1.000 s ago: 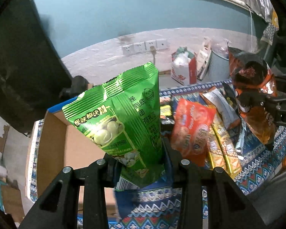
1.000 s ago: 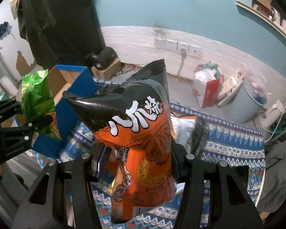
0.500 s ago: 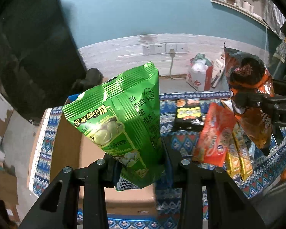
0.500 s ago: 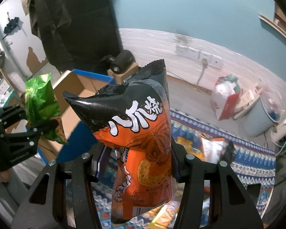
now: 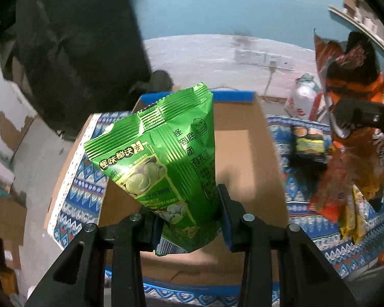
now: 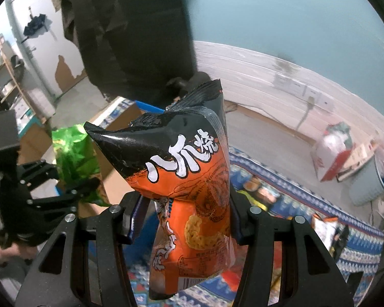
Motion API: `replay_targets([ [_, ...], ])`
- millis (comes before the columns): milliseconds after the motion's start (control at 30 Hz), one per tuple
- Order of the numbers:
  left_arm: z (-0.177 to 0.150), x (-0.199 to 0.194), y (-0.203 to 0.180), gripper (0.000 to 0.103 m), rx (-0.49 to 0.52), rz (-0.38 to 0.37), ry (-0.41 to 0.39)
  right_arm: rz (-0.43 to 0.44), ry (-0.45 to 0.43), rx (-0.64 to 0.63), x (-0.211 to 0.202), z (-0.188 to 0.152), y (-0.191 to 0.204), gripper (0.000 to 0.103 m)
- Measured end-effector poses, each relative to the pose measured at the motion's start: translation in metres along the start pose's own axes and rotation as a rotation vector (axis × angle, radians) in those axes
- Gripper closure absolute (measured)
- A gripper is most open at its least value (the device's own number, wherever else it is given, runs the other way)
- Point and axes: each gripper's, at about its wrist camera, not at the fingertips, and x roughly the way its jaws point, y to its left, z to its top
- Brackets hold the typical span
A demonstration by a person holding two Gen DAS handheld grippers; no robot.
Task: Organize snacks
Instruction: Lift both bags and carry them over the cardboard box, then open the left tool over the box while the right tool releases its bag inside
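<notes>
Green 怪味秘诀 bag in left claw; orange 小不烧 bag in right claw.

Two black two-finger grippers are in view: the left gripper and the right gripper. Two snack bags are held up, one crinkled green foil bag and one orange-and-black foil bag. One open brown cardboard box with blue edging sits below. Other packets lie blurred on one blue patterned cloth; their number cannot be told.
</notes>
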Motion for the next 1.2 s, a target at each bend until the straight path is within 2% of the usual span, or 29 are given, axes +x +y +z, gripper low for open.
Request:
replay_targets([
  [200,-0.004,0.014,0.026,0.065,-0.057,0.017,0.033,0.029,0.019,-0.024,0.024,0.011,0.027,0.050],
  [500,-0.005,0.032,0.046,0.064,-0.116,0.035,0.088,0.070,0.059,-0.057,0.057,0.024,0.060,0.050],
  [533,-0.005,0.032,0.049,0.062,-0.125,0.040,0.097,0.077,0.065,-0.058,0.060,0.025,0.064,0.050],
  [600,-0.005,0.031,0.053,0.046,-0.136,0.047,0.101,0.088,0.075,-0.058,0.066,0.027,0.069,0.050],
  [667,-0.006,0.028,0.058,0.039,-0.142,0.065,0.087,0.099,0.086,-0.059,0.073,0.028,0.073,0.050],
  [867,-0.007,0.018,0.071,0.033,-0.166,0.084,0.081,0.085,0.106,-0.066,0.092,0.032,0.081,0.049],
  [1133,-0.007,0.012,0.078,0.033,-0.180,0.079,0.070,0.056,0.124,-0.079,0.106,0.031,0.089,0.046],
  [1200,-0.007,0.011,0.077,0.033,-0.175,0.081,0.070,0.065,0.129,-0.067,0.107,0.031,0.089,0.036],
])
